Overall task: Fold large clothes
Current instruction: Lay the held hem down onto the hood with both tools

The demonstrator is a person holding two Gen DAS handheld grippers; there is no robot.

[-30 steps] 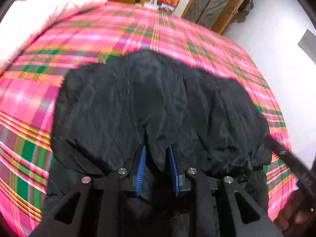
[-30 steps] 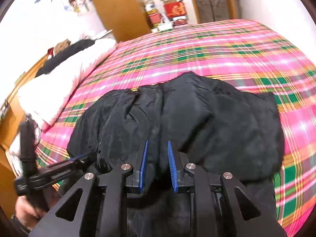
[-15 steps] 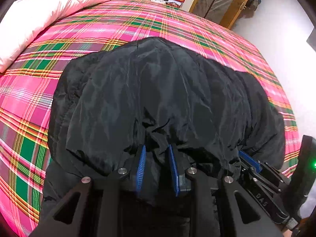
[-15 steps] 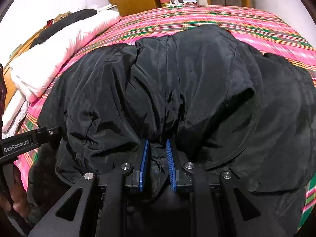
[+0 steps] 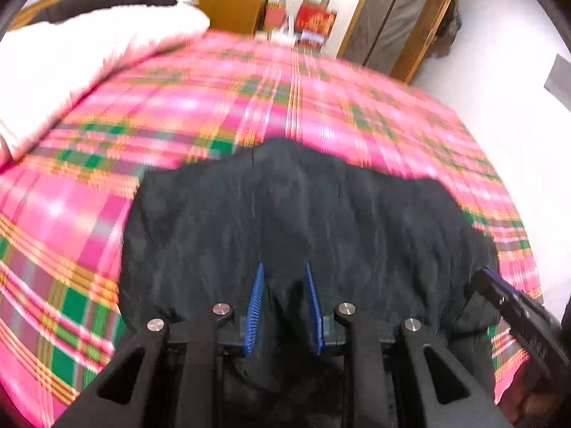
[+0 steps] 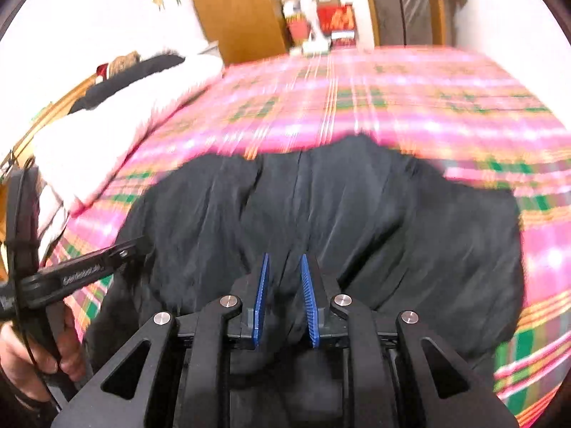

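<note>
A large black padded garment (image 5: 303, 214) lies spread over the near part of a bed with a pink plaid cover (image 5: 214, 100). My left gripper (image 5: 283, 273) is shut on a bunched fold of the garment's near edge, the cloth pinched between its blue pads. In the right wrist view the same garment (image 6: 339, 214) fills the lower middle, and my right gripper (image 6: 283, 264) is likewise shut on a fold of its near edge. The right gripper's black body (image 5: 517, 306) shows at the lower right of the left wrist view. The left gripper's body (image 6: 82, 274) and the hand holding it appear at the lower left of the right wrist view.
White bedding (image 5: 71, 60) and a dark pillow (image 6: 125, 78) are piled at the bed's far left. Beyond the bed stand a wooden wardrobe (image 6: 235, 10), red boxes (image 6: 335, 18) on the floor and a wooden-framed door (image 5: 403, 18). Pale floor runs along the bed's right side (image 5: 517, 107).
Half a second ago the garment bulged high and close to both cameras; now it sits lower and flatter, with more plaid cover showing beyond it. Both grippers keep their grip on the near edge.
</note>
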